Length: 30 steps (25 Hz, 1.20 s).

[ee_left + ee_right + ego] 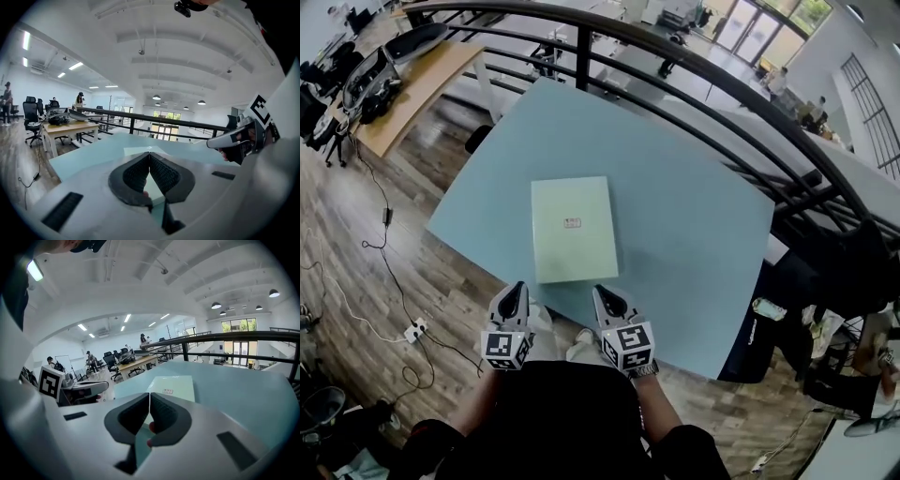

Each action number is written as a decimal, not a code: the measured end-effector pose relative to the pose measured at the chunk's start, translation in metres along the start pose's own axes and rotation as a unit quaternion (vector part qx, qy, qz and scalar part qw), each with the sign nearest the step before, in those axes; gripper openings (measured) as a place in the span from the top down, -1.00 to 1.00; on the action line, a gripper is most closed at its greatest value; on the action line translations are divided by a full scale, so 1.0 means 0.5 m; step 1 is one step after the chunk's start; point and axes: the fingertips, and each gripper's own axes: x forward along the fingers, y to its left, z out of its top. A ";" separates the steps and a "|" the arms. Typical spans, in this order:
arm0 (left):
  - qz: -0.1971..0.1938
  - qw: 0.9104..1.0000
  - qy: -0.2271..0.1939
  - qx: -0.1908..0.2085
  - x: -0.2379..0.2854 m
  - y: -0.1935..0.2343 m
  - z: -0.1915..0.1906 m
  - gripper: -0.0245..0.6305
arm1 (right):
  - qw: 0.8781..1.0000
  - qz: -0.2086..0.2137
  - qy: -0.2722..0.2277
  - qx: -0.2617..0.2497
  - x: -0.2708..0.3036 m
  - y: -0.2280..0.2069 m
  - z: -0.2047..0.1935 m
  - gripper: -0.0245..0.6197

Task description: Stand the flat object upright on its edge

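Pale blue and matte, the square tabletop (694, 244) fills the middle of an open office loft, with plank wood flooring (356, 281) around it and a curved dark metal railing (694, 66) sweeping behind its far side. On it the flat object (573, 228) lies face down on its broad side: a thin, pale mint-green rectangle with crisp corners, a smooth surface and a small label with a red mark near its centre. Its long sides run away from me. I hold my left gripper (517, 287) just off its near left corner and my right gripper (600, 292) just off its near right corner, both in smooth white shells that taper to a point. From the head view I cannot tell whether either tip touches the edge. In the left gripper view my black ribbed pads (161, 172) are pressed together with nothing between them, the green rectangle beyond their tips. In the right gripper view the pads (161, 414) likewise meet in a tight seam and pinch nothing.
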 end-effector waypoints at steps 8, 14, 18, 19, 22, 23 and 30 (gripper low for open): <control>0.004 0.999 0.045 0.004 0.036 0.029 -0.060 0.91 | 0.999 0.001 0.050 -0.001 0.068 -0.027 -0.059 0.90; -0.006 0.997 0.073 0.027 0.058 0.024 -0.106 0.91 | 0.997 -0.010 0.077 0.000 0.093 -0.057 -0.092 0.90; -0.019 0.994 0.099 0.033 0.073 0.016 -0.145 0.90 | 0.995 -0.018 0.101 0.004 0.102 -0.085 -0.130 0.90; -0.023 0.994 0.104 0.036 0.077 0.015 -0.150 0.89 | 0.994 -0.020 0.108 0.007 0.105 -0.092 -0.140 0.90; -0.032 0.992 0.112 0.045 0.088 0.010 -0.159 0.76 | 0.992 -0.028 0.126 0.011 0.109 -0.113 -0.166 0.89; -0.035 0.992 0.115 0.048 0.091 0.010 -0.165 0.72 | 0.991 -0.031 0.131 0.011 0.111 -0.119 -0.172 0.89; -0.058 0.988 0.139 0.044 0.112 0.009 -0.205 0.43 | 0.987 -0.043 0.156 0.011 0.124 -0.155 -0.201 0.57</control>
